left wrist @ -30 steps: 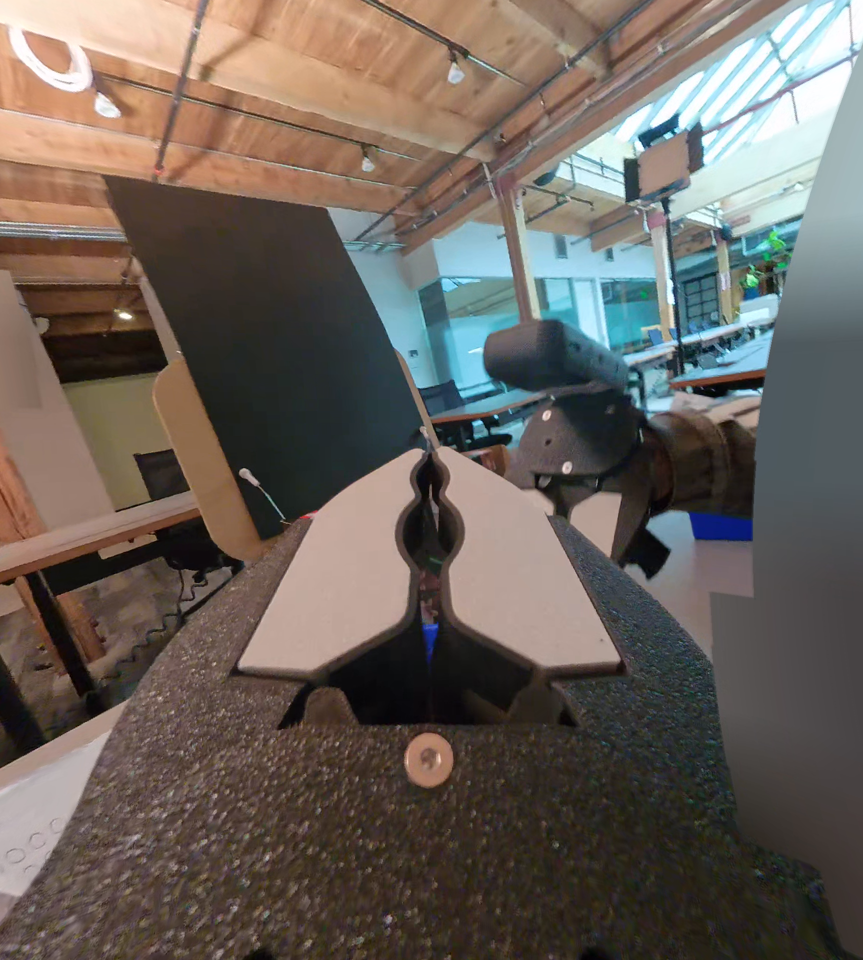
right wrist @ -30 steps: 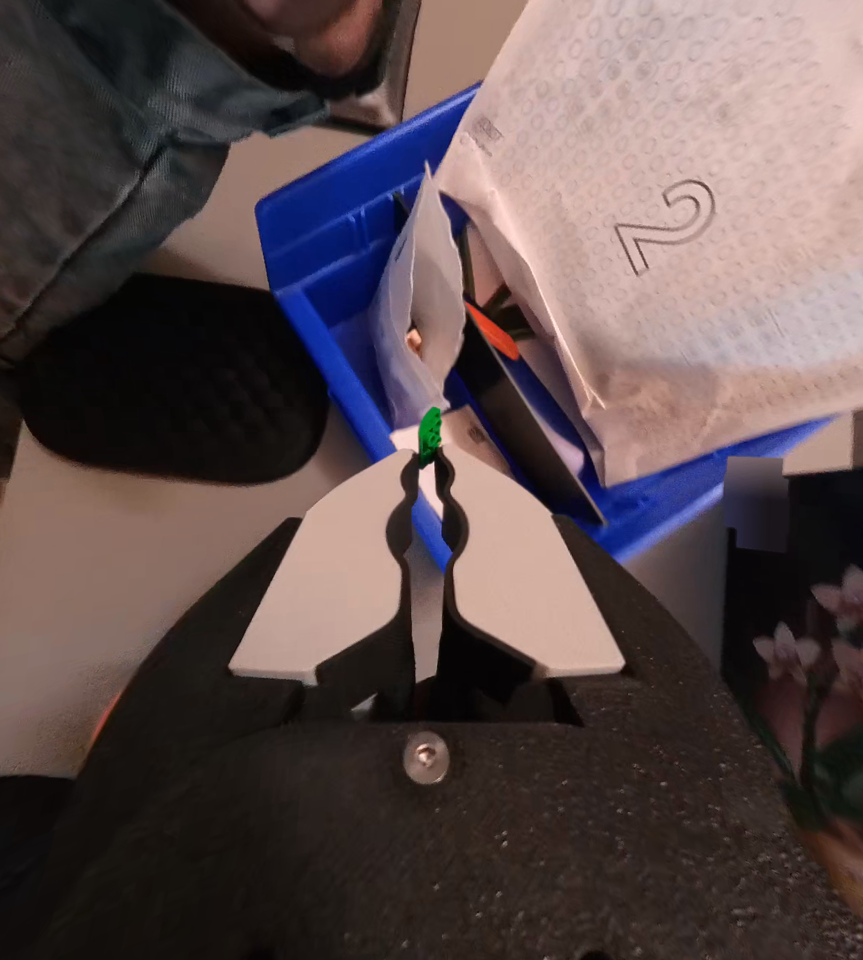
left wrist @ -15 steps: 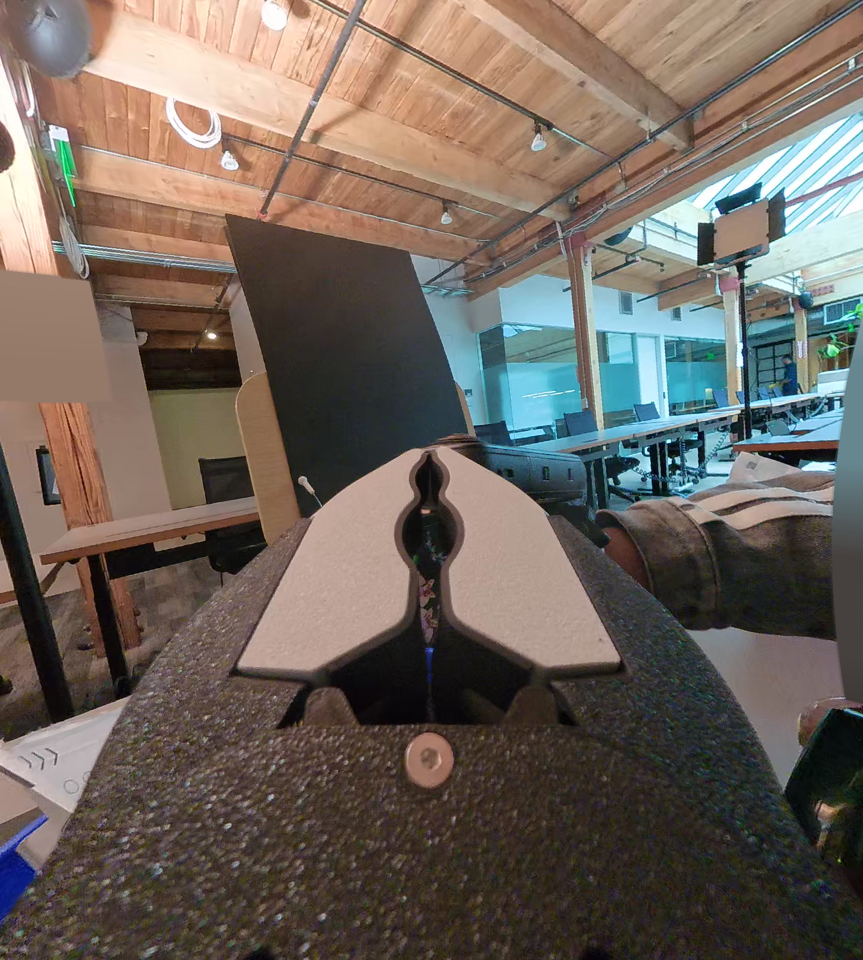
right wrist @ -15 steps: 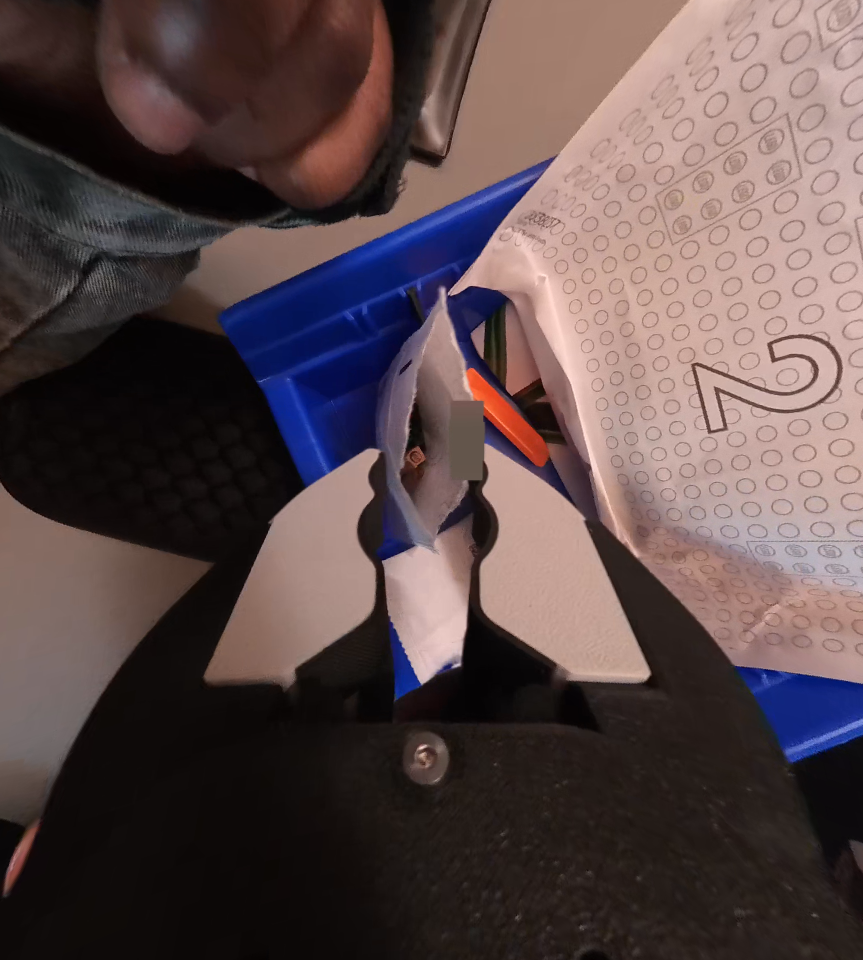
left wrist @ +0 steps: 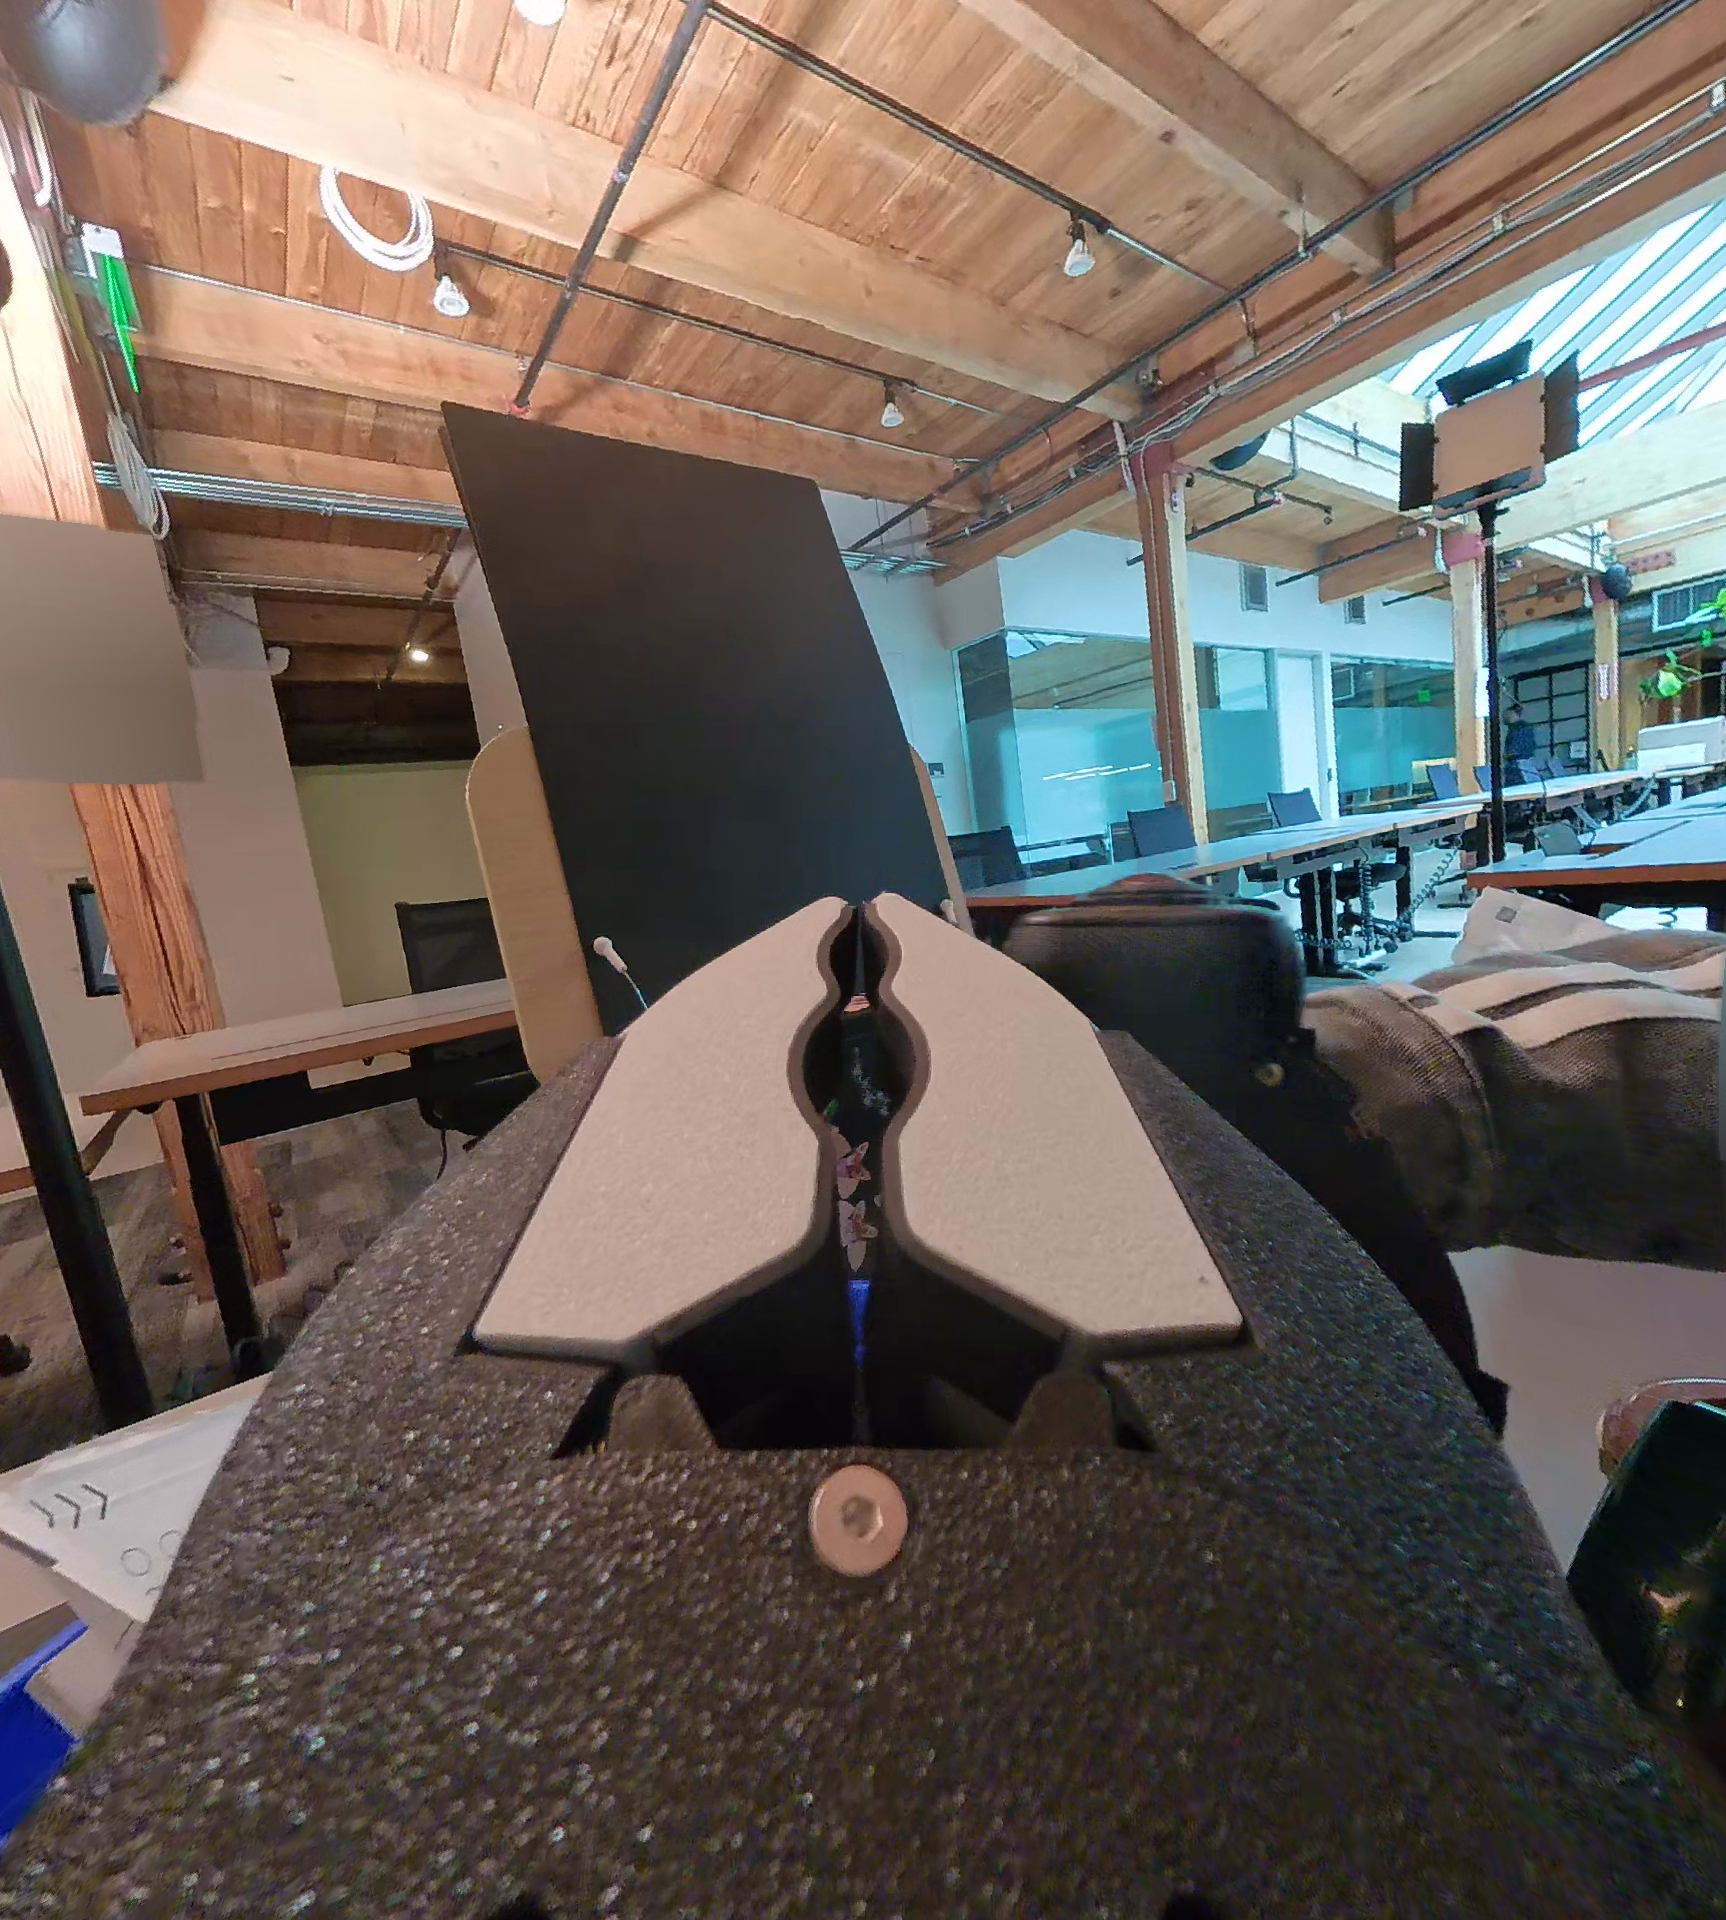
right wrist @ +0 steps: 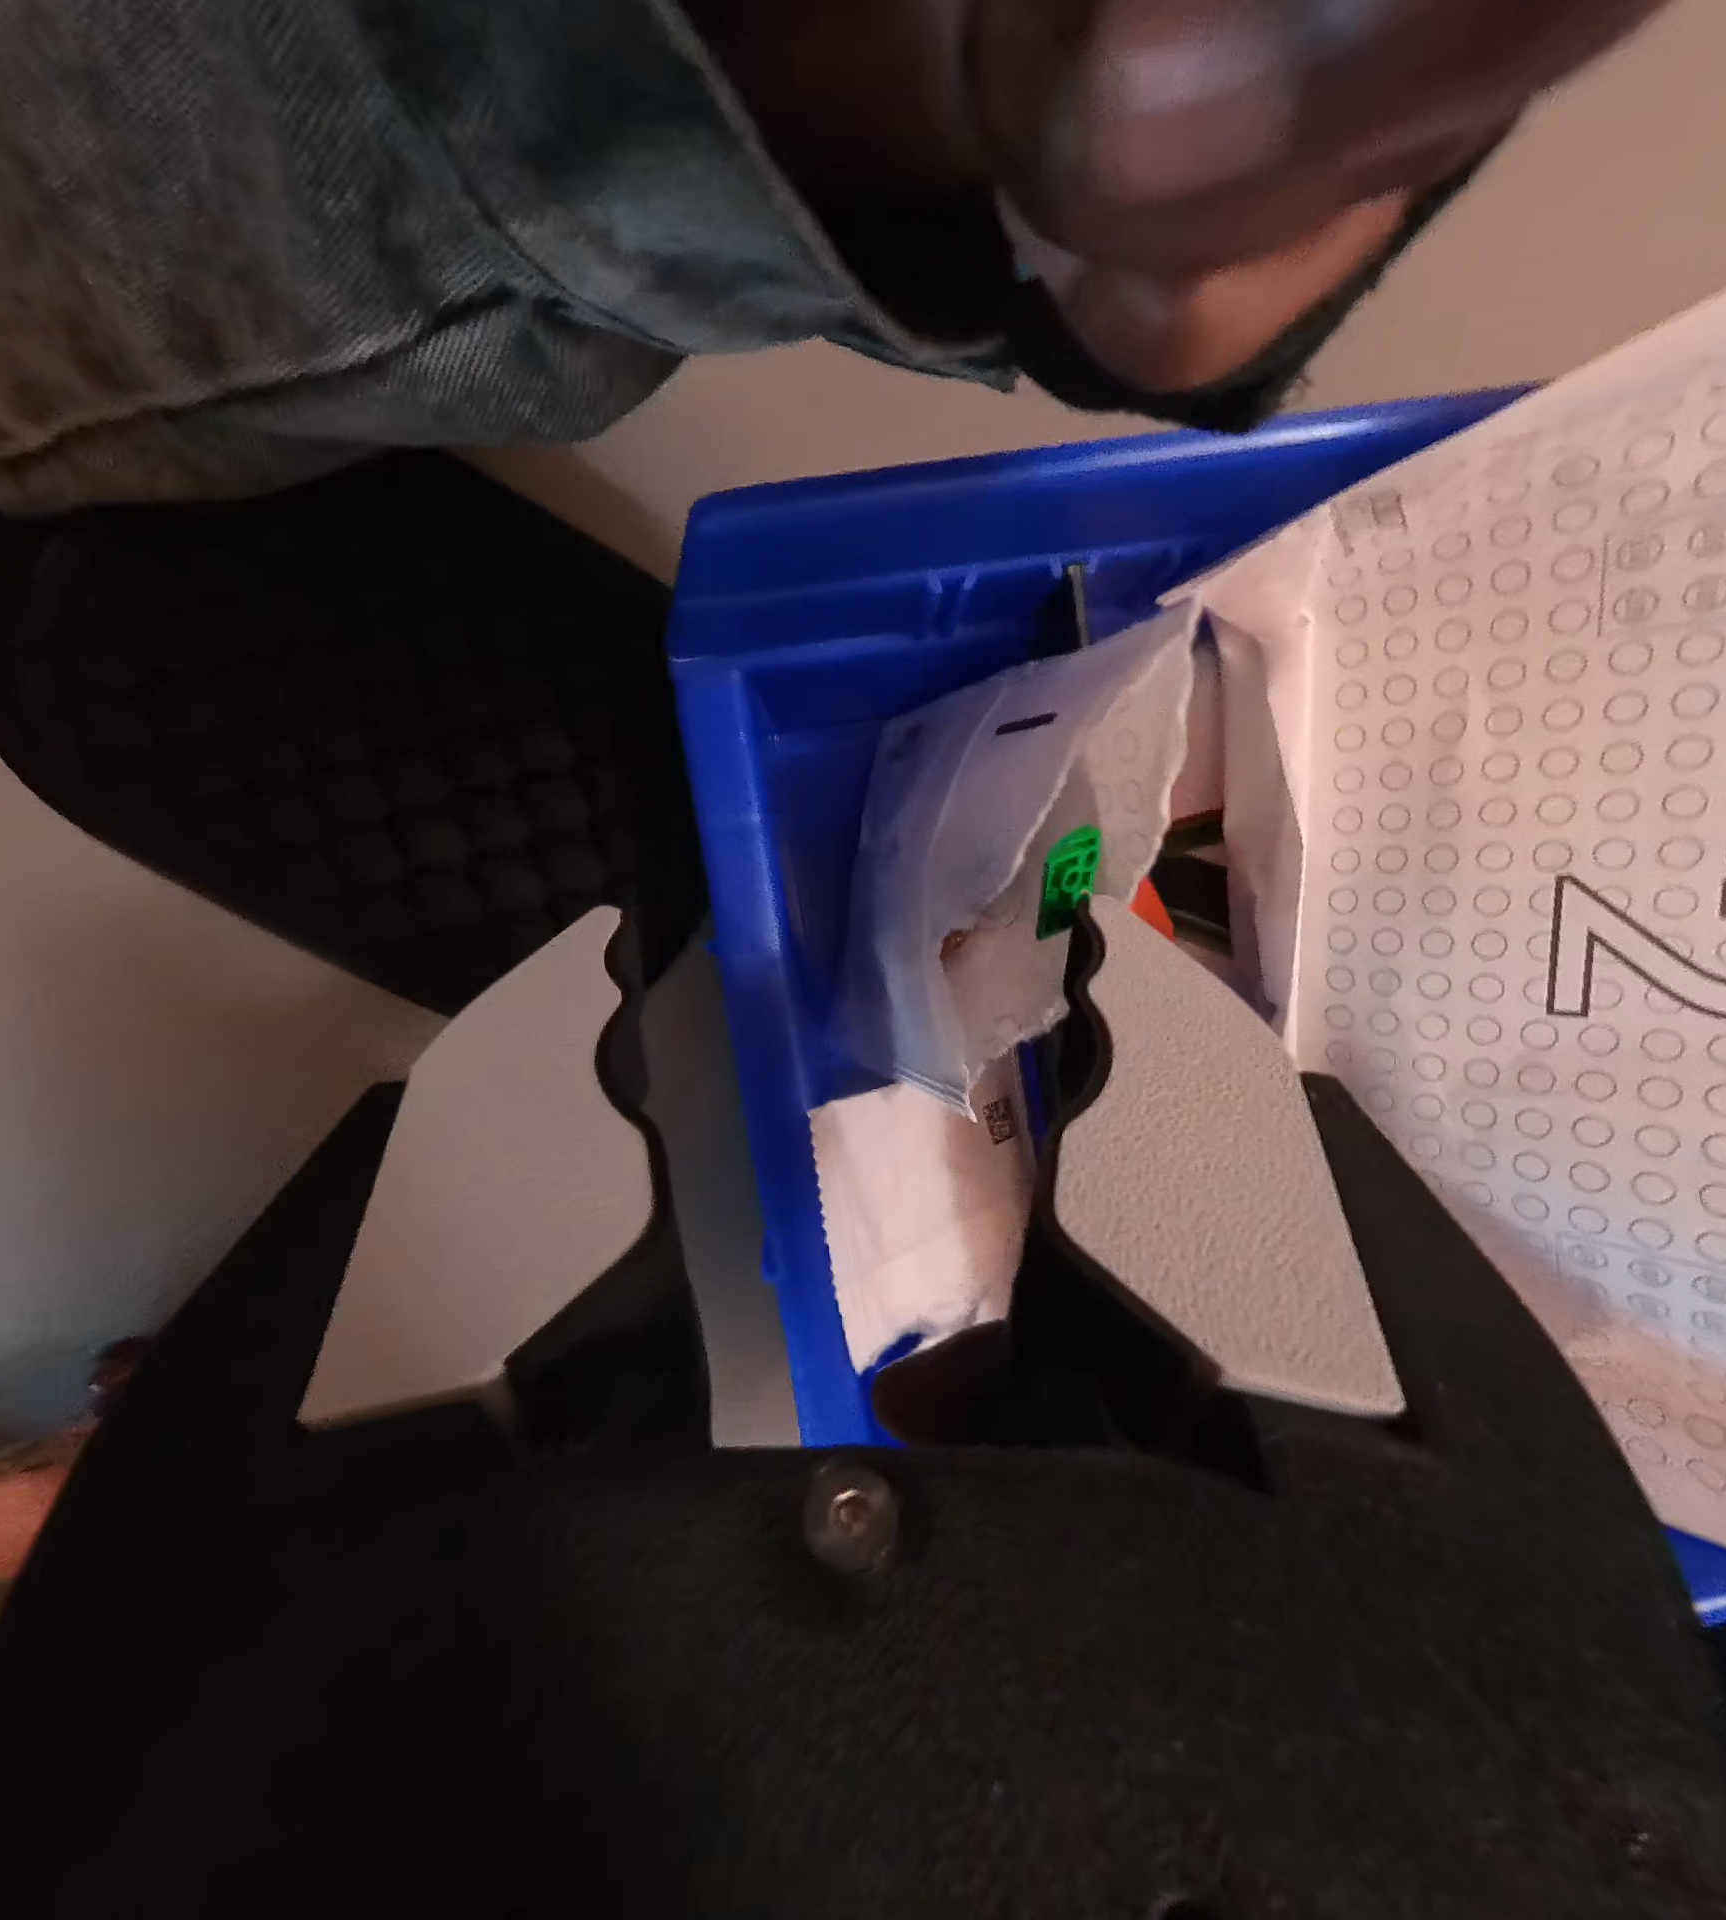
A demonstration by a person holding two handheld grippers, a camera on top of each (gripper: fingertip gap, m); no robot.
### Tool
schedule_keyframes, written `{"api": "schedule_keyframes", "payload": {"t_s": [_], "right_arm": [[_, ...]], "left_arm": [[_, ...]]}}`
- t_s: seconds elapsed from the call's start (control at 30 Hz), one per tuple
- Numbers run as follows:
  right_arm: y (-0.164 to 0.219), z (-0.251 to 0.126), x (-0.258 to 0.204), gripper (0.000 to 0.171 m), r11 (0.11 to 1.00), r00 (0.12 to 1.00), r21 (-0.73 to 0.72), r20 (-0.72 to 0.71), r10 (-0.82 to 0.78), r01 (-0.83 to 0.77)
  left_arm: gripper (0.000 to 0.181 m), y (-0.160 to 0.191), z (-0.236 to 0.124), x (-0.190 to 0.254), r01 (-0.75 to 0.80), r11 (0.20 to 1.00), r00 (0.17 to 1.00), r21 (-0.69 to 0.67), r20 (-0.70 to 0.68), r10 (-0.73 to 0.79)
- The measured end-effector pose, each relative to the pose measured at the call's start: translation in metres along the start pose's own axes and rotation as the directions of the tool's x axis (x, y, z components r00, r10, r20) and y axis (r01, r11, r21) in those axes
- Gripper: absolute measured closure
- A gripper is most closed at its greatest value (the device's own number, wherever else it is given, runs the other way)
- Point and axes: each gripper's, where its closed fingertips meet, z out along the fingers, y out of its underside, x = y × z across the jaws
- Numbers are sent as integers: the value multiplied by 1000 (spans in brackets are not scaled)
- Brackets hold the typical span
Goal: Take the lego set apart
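Observation:
In the right wrist view my right gripper (right wrist: 854, 909) is wide open above the near wall of a blue bin (right wrist: 734, 831). A small green lego piece (right wrist: 1069, 881) sits free just past the right fingertip (right wrist: 1113, 935), against a torn white bag (right wrist: 973, 883) inside the bin; the left fingertip is far from it. My left gripper (left wrist: 861, 906) is shut, raised and pointing out into the room. Only a printed flower surface and a bit of blue show through the slot behind its tips. I cannot tell whether anything thin is pinched there.
A large white paper bag (right wrist: 1565, 831) printed with circles lies over the bin's right side, with an orange piece (right wrist: 1150, 920) beside it. A sleeved arm (right wrist: 215, 260) and a black textured gripper body (right wrist: 319, 727) are at the left. In the left wrist view a sleeve (left wrist: 1524, 1070) reaches across. Across from one pair of fingers to the other is roughly 20 centimetres.
My right gripper held the green piece in its tips a second ago. It has opened wide over the bin and the piece is out of its grasp. My left gripper stayed shut.

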Motion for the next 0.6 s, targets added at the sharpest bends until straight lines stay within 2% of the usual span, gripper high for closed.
{"api": "schedule_keyframes", "payload": {"t_s": [0.23, 0.33, 0.43, 0.5, 0.57, 0.6], "right_arm": [[-2, 2, -9, 86, 995, 995, -30, -21, -95, 95], [-13, -3, -11, 87, 993, 994, 46, -33, -106, 107], [-7, -4, -3, 86, 993, 989, 10, -85, -119, 120], [-4, -2, -7, 85, 993, 992, 3, -62, -114, 114], [1, 0, -5, 80, 995, 992, -27, -77, -103, 101], [1, -1, -3, 78, 995, 991, -26, -89, -95, 93]], "left_arm": [[181, 1, 0, -2, -1, 1000, 1000, -6, 12, 1], [181, 2, 1, -2, -3, 1000, 1000, -10, 12, 3], [181, 3, 1, -2, -3, 1000, 1000, -11, 13, 3], [181, 4, 1, -2, -3, 1000, 1000, -17, 13, 4], [181, 12, 1, -5, -2, 997, 1000, -81, 22, 4], [181, 23, -1, -6, -5, 984, 1000, -176, 16, 8]]}}
